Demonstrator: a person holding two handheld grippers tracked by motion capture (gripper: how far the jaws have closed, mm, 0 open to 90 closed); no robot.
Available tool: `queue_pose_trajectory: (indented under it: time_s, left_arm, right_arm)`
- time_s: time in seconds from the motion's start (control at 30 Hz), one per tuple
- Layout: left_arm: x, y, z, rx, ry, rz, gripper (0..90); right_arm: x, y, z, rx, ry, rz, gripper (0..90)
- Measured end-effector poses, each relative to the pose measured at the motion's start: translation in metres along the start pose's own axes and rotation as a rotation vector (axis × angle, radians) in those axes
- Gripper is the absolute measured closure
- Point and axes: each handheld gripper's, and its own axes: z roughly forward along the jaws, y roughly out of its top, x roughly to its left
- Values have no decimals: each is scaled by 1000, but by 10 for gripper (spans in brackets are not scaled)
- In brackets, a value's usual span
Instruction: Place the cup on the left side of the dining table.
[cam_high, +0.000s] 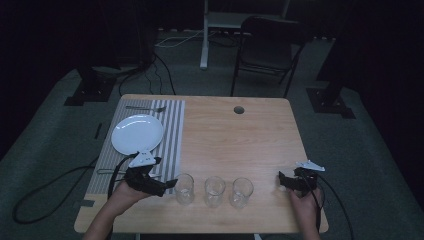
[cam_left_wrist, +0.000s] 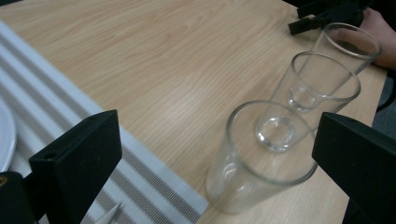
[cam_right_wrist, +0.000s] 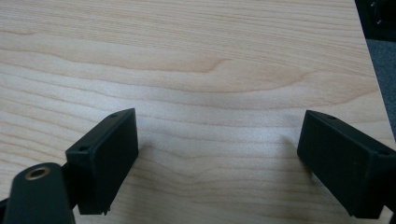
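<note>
Beside the nearest glass (cam_left_wrist: 259, 156), my left gripper (cam_left_wrist: 215, 158) stands released, jaws spread; my right gripper (cam_right_wrist: 217, 154) rests released on the table (cam_right_wrist: 196, 60).

Three empty glasses in a row near front edge of wooden surface (cam_high: 240, 135): left glass (cam_high: 184, 188), middle glass (cam_high: 214, 191), right glass (cam_high: 242, 192). Left tongs (cam_high: 167, 186) just beside left glass; right tongs (cam_high: 281, 181) near right glass. White plate (cam_high: 137, 134) on striped mat (cam_high: 172, 131), fork (cam_high: 145, 108) behind.
</note>
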Motion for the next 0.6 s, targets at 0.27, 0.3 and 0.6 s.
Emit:
queue_pose_trajectory:
  time_s: [0.27, 0.3, 0.6]
  left_arm:
    - [-16, 16, 18, 32, -72, 50, 19]
    - [-17, 18, 21, 36, -72, 58, 19]
    - [-30, 32, 38, 68, -124, 104, 19]
  right_arm:
    - [0, 0, 0, 0, 0, 0, 121]
    - [0, 0, 0, 0, 0, 0, 121]
    - [0, 0, 0, 0, 0, 0, 121]
